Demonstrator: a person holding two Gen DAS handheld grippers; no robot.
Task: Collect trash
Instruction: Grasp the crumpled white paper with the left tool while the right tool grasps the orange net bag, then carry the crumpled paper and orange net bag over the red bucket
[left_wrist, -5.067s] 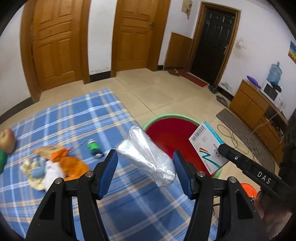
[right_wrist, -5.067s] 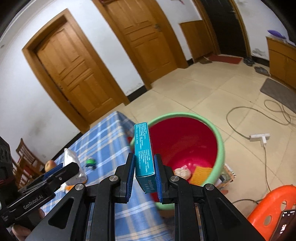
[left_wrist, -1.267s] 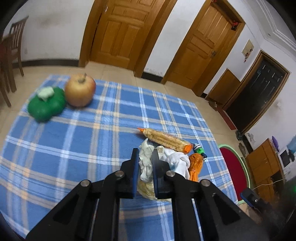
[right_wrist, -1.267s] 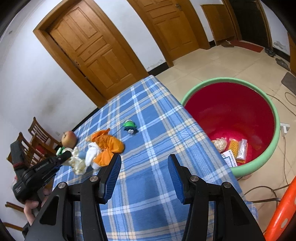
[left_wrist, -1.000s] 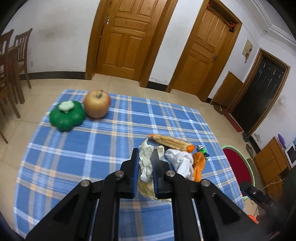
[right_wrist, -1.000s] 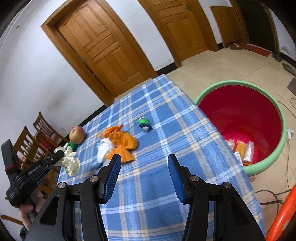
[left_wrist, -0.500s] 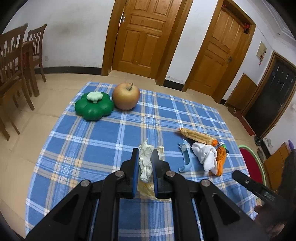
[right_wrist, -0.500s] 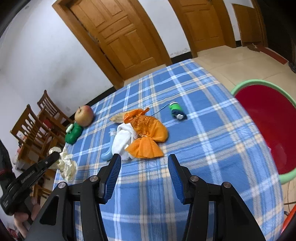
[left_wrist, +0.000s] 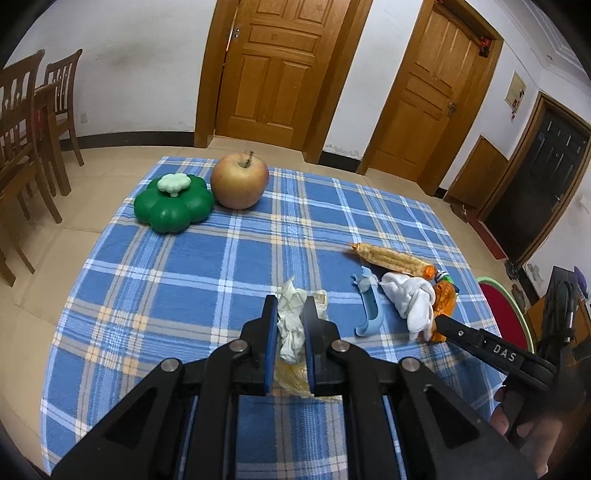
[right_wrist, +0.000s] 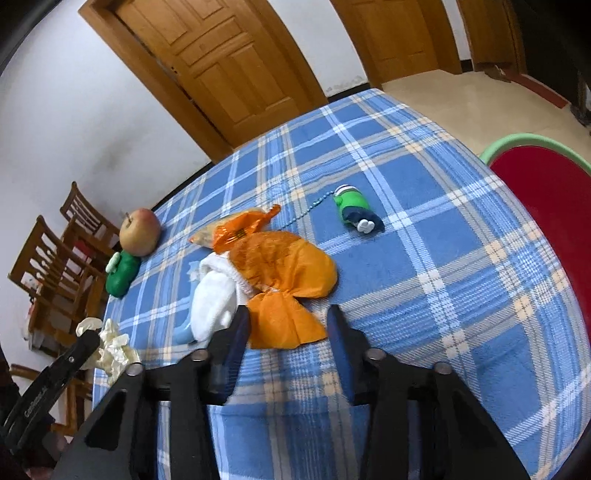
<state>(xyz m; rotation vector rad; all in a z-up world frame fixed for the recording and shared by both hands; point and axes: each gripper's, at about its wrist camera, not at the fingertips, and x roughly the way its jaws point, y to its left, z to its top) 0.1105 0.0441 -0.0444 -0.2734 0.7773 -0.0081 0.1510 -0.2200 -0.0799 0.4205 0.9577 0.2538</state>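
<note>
Crumpled tissue (left_wrist: 290, 325) pinched in left gripper (left_wrist: 290, 332) fingers, right gripper (right_wrist: 286, 332) fingers closing, apart around orange wrapper (right_wrist: 284, 277) edge.

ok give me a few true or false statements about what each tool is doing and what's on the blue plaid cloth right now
1. The left tool is clamped on a crumpled white tissue wad. True.
2. The right tool holds a teal box. False: its jaws, just closing, stand around the edge of an orange wrapper with a gap on the right, and no box is in view.
3. The apple sits beside a green flower-shaped container. True.
4. The green keychain toy lies inside the red bin. False: it lies on the cloth.
</note>
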